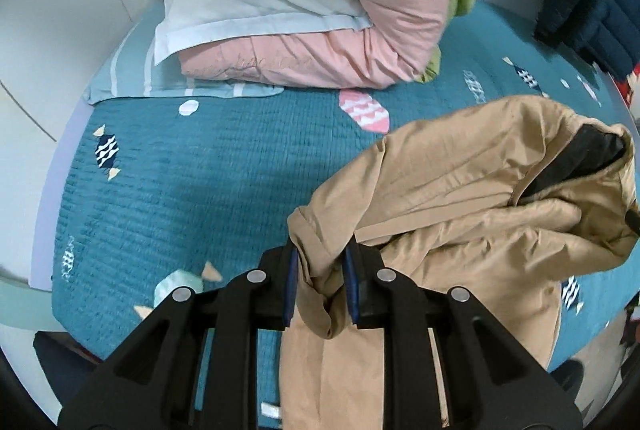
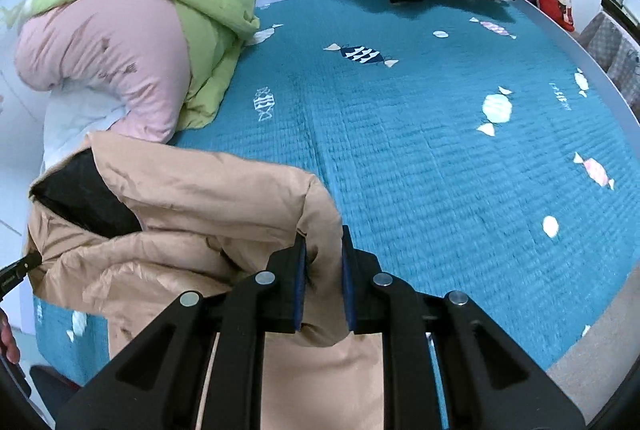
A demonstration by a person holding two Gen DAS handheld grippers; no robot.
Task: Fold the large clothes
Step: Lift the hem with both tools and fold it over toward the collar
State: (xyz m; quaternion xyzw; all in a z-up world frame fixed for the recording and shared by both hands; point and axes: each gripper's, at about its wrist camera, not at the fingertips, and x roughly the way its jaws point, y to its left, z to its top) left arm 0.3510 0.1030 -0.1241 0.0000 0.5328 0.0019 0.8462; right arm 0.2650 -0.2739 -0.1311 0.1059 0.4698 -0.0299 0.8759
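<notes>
- Left gripper [image 1: 322,286]: clamped on tan jacket [image 1: 460,214] edge, lower centre.
- Right gripper [image 2: 323,280]: clamped on opposite edge.
- Jacket spans between both, hanging over teal bedspread [image 2: 420,134]; neither nearer.

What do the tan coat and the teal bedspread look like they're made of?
Tan coat: smooth woven shell, probably nylon or polyester, judging by faint sheen and crisp creases; dark lining inside. Teal bedspread: matte quilted cotton-like fabric, with stitched ribs and printed candies.

Tan padded jacket [image 1: 460,190] w/ black lining at the collar, crumpled. It hangs lifted above the teal bed cover [image 2: 420,150], lower part drooping.
</notes>
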